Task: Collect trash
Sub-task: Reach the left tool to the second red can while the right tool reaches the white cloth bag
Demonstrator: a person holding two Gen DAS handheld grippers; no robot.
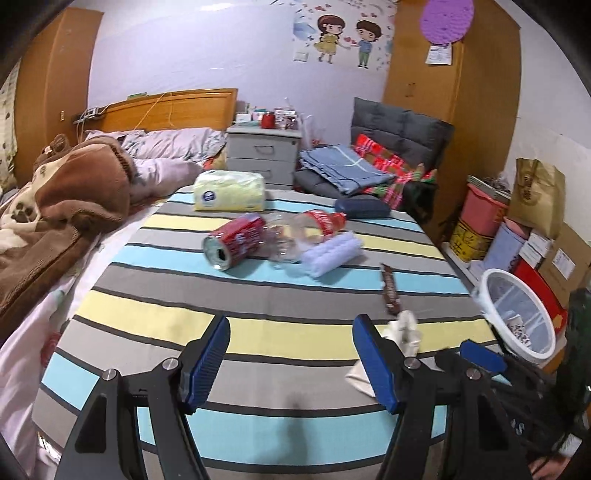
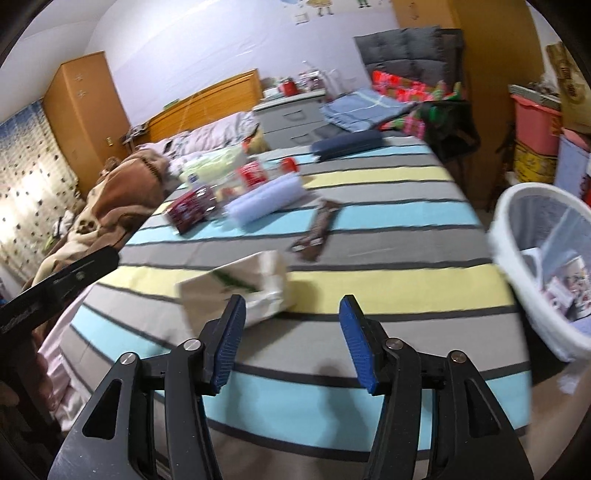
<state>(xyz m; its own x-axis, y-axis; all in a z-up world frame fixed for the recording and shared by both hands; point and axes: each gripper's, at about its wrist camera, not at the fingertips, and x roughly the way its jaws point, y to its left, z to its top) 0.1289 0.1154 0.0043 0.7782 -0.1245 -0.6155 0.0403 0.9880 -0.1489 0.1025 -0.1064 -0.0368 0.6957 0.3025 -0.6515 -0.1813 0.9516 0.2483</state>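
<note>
White crumpled paper wrapper (image 2: 236,291) near the striped bedspread's (image 2: 388,236) front edge looks light and crushable; both the left gripper (image 1: 291,360) and right gripper (image 2: 291,339) gape wide, empty, so pinch its raised fold.

Home bedroom, bed (image 1: 258,295) under a striped cover filling the centre, wooden headboard (image 1: 173,109) at 11 o'clock, grey nightstand (image 1: 264,155) at 12 o'clock, cartoon couple wall sticker (image 1: 345,35) above it, wooden wardrobe (image 1: 454,92) at 1 o'clock, brown blanket (image 1: 62,206) at 9 o'clock
</note>
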